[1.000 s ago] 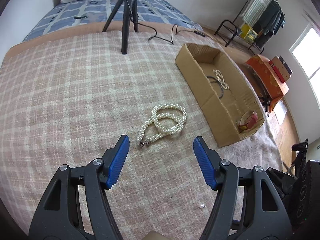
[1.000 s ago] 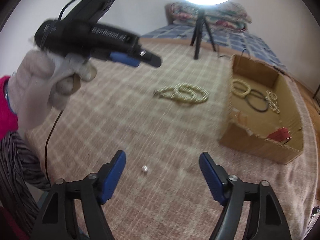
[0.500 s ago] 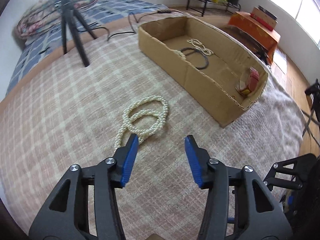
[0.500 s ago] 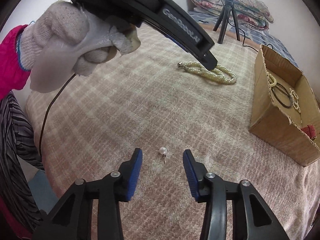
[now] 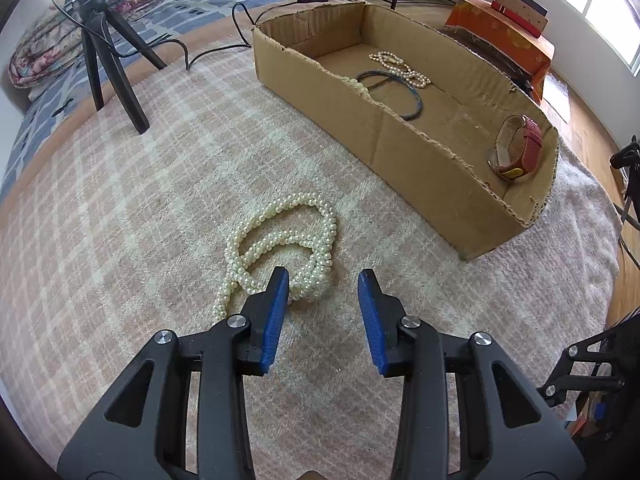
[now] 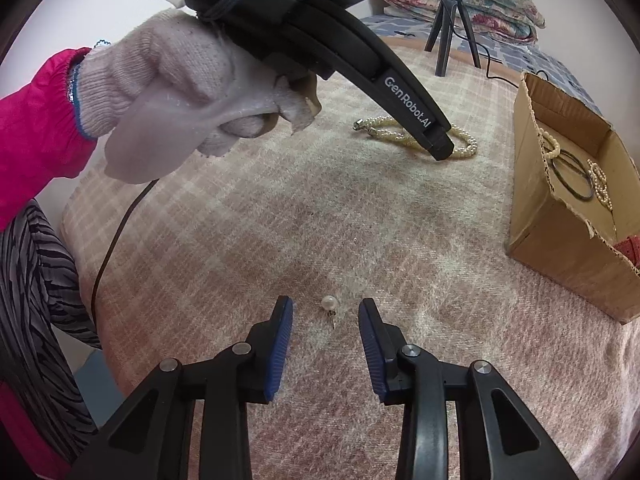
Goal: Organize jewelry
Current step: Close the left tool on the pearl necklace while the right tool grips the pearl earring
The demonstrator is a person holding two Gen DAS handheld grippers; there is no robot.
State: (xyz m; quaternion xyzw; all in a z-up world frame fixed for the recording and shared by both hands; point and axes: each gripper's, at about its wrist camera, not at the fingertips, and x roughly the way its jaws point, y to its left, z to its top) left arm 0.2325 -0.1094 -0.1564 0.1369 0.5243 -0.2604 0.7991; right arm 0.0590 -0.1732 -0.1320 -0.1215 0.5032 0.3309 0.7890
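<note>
A coiled pearl necklace (image 5: 286, 240) lies on the checked blanket; it also shows in the right wrist view (image 6: 390, 134). My left gripper (image 5: 323, 280) is open right at its near loops, the left finger over the strands. A small pearl earring (image 6: 330, 305) lies between the open fingers of my right gripper (image 6: 325, 307). The cardboard box (image 5: 400, 136) to the right holds a pearl bracelet (image 5: 400, 65), a dark ring (image 5: 394, 94) and a red watch (image 5: 518, 148).
A black tripod (image 5: 108, 60) with a cable stands at the back left. Folded quilts (image 5: 80, 12) lie behind it. An orange box (image 5: 504, 36) sits past the cardboard box. The gloved hand holding the left gripper (image 6: 192, 92) fills the upper left of the right wrist view.
Both grippers have lowered and narrowed. The left came down onto the necklace's near loops. The right closed in around the pearl earring.
</note>
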